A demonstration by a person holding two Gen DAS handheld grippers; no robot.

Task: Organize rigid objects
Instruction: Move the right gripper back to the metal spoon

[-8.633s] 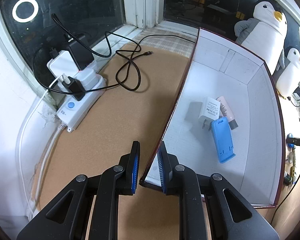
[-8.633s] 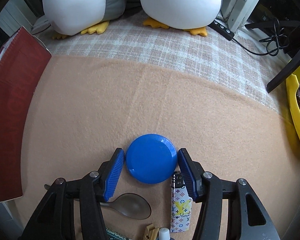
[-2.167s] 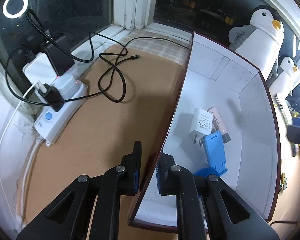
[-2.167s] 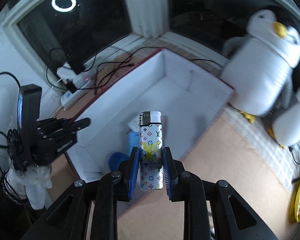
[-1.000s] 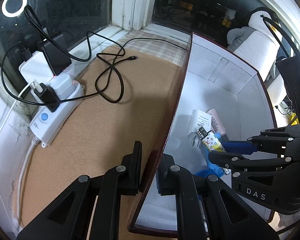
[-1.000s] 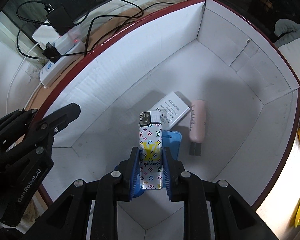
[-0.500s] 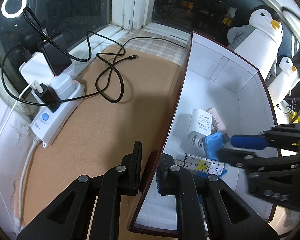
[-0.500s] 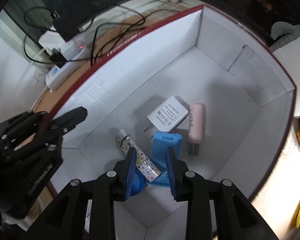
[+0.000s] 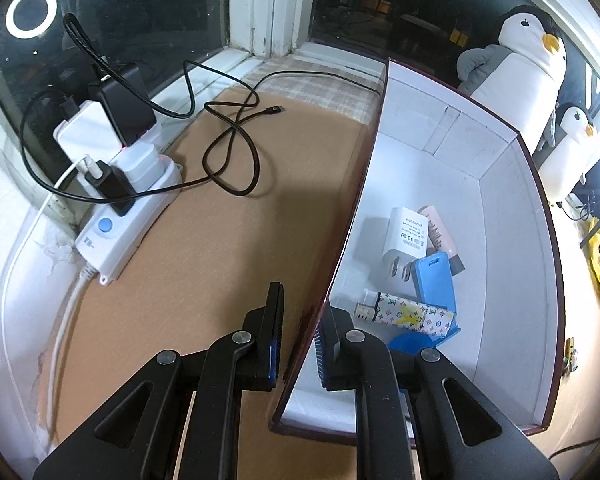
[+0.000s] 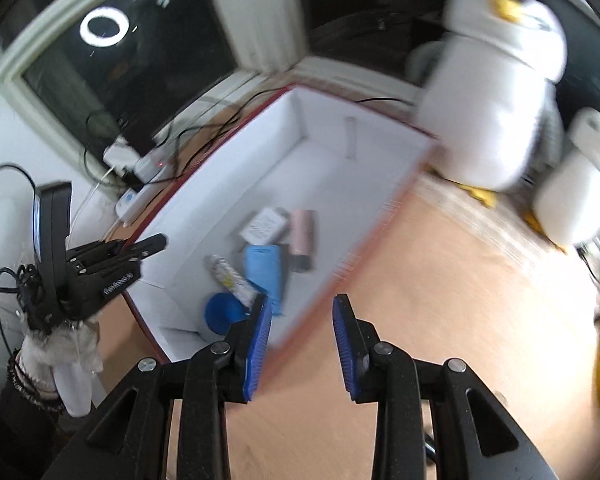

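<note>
Red-rimmed box (image 9: 512, 208): left gripper (image 9: 298, 344) pinches near wall. Patterned lighter (image 9: 406, 313) lies inside, just right of it. Right gripper (image 10: 302, 344) spread wide, empty, above box edge.

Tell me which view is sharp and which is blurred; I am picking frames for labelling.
Left wrist view: sharp, the patterned lighter and white charger in the box read clearly, with glare at the right edge. Right wrist view: motion-smeared, the box rim and penguin toy streaked; the open right gripper stays crisp.
</note>
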